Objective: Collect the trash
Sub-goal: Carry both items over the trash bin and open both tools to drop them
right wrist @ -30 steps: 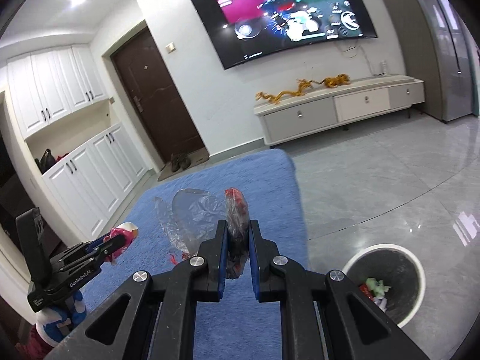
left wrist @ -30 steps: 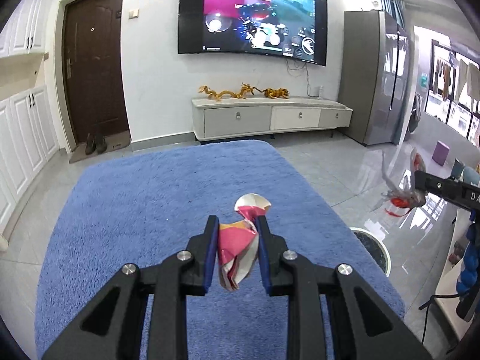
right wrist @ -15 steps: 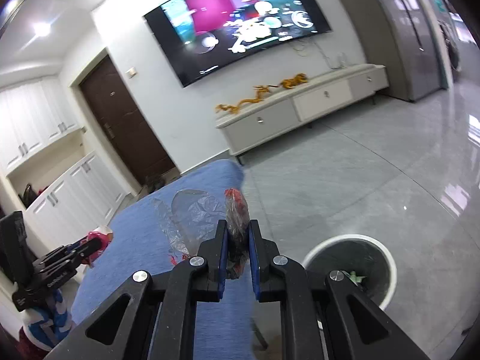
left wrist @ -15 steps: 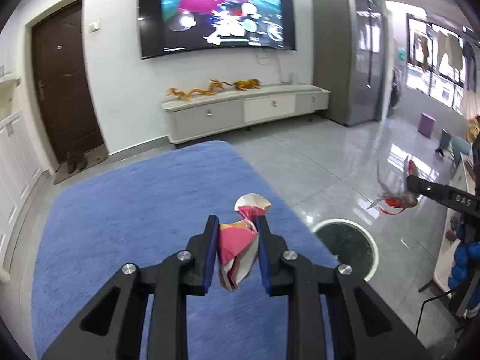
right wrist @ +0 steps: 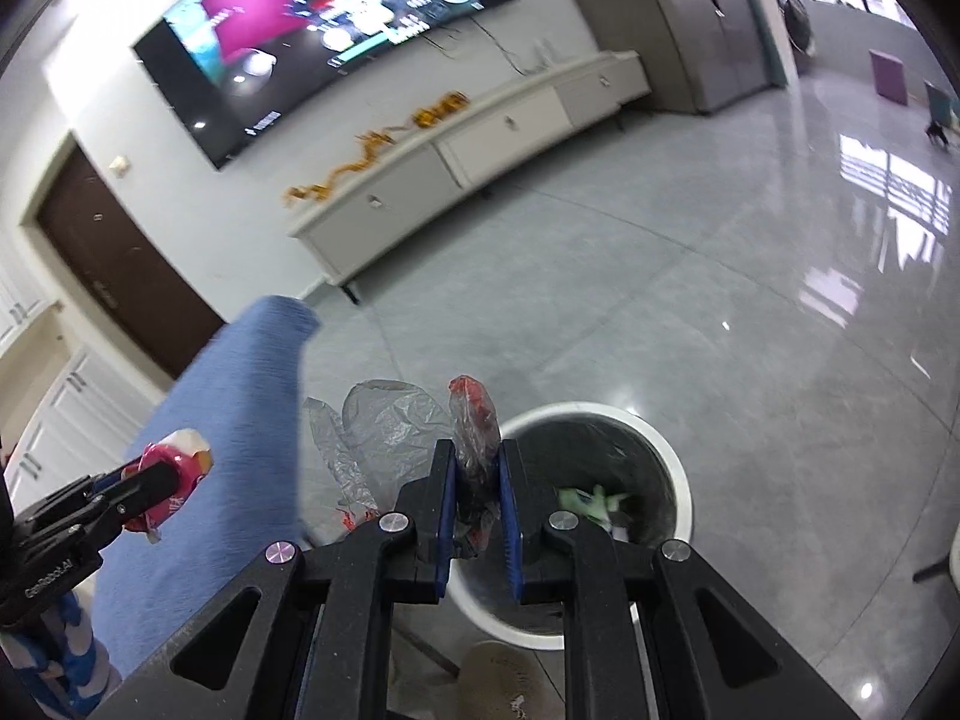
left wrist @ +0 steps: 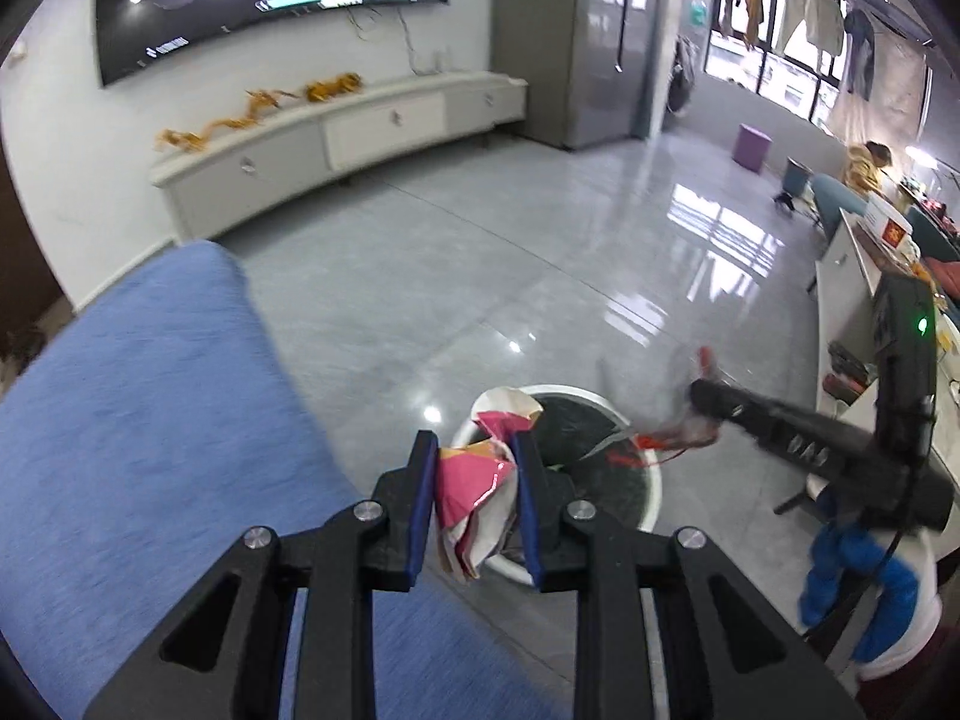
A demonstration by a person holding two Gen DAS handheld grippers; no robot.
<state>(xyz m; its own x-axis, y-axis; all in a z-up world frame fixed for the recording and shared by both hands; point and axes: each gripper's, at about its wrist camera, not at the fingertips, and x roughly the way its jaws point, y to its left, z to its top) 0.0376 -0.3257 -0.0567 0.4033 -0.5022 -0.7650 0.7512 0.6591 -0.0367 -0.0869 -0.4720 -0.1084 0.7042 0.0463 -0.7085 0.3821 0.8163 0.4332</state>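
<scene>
My left gripper [left wrist: 473, 450] is shut on a crumpled pink and white wrapper [left wrist: 477, 483] and holds it at the near rim of a white round trash bin [left wrist: 651, 483] with a dark liner. My right gripper [right wrist: 474, 462] is shut on a clear plastic bag with red print [right wrist: 390, 426] and holds it above the left rim of the same bin [right wrist: 675, 468], which has green and white scraps inside. The right gripper also shows in the left wrist view [left wrist: 714, 402] over the bin's right side. The left gripper shows in the right wrist view [right wrist: 171, 471] over the blue cloth.
A table under a blue cloth [left wrist: 150, 420] lies left of the bin. Glossy grey floor tiles [left wrist: 540, 252] stretch to a white TV cabinet [left wrist: 336, 126] under a wall TV. A white counter [left wrist: 852, 276] stands at the right.
Both grippers have swung right, off the blue cloth and toward the bin, each still holding its trash. The bin now sits right under the fingertips in both views.
</scene>
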